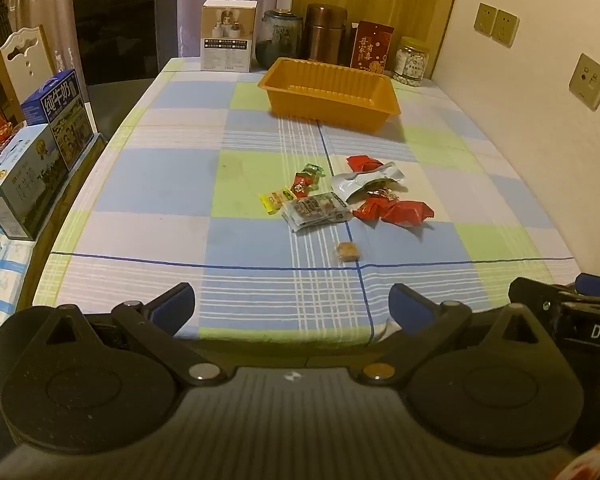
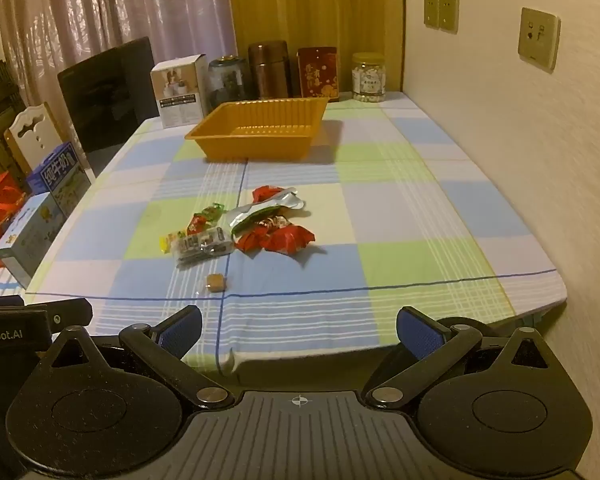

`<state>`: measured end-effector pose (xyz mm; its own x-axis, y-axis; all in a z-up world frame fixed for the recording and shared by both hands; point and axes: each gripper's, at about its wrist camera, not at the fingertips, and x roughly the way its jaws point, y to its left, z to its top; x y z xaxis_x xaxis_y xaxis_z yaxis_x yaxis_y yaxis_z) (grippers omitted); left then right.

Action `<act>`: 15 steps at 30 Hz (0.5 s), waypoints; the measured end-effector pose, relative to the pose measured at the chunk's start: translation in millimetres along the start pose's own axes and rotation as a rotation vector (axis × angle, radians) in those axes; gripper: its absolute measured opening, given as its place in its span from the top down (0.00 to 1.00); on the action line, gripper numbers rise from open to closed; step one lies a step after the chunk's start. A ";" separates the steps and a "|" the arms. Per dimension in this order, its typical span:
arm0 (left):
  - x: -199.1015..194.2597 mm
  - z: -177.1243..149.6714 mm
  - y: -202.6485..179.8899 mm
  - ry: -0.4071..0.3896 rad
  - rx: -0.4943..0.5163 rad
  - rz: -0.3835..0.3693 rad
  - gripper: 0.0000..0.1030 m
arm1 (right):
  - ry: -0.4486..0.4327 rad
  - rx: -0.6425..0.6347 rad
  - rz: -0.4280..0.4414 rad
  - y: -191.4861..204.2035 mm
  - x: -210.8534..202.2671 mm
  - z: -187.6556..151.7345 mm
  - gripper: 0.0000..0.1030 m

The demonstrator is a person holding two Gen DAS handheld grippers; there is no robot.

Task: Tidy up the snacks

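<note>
A pile of small snack packets [image 1: 332, 196] [image 2: 240, 228] lies mid-table: red wrappers [image 1: 396, 210], a silver pouch [image 1: 364, 180], a clear pack [image 1: 314, 212], a yellow packet [image 1: 274, 200]. A small brown candy [image 1: 349, 251] [image 2: 216, 282] lies apart, nearer me. An empty orange tray [image 1: 332, 94] [image 2: 260, 130] stands farther back. My left gripper [image 1: 292, 308] is open and empty at the table's near edge. My right gripper [image 2: 300, 332] is open and empty, also at the near edge. Both are well short of the snacks.
The table has a checked cloth [image 1: 160, 184]. At the back stand a white box [image 1: 228, 36], jars [image 1: 326, 34], a red tin [image 1: 374, 46] and a nut jar [image 1: 410, 62]. Milk cartons [image 1: 40, 148] and a dark chair [image 1: 120, 48] are at the left; a wall [image 2: 520, 152] is at the right.
</note>
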<state>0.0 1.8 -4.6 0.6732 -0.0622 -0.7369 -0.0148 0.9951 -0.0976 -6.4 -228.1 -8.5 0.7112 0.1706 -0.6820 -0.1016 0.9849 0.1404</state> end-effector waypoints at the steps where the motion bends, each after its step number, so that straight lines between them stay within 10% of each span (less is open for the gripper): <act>1: 0.4 -0.2 -0.2 0.001 -0.001 0.000 0.00 | 0.000 -0.001 -0.001 0.1 -0.1 0.0 0.00; 15: 1.3 -0.4 -0.8 0.002 0.000 0.000 0.00 | 0.000 0.000 -0.002 0.9 0.5 -0.3 0.00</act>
<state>0.5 0.9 -5.7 0.6716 -0.0621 -0.7383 -0.0152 0.9951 -0.0975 -6.4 -227.1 -8.9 0.7113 0.1682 -0.6825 -0.1000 0.9853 0.1386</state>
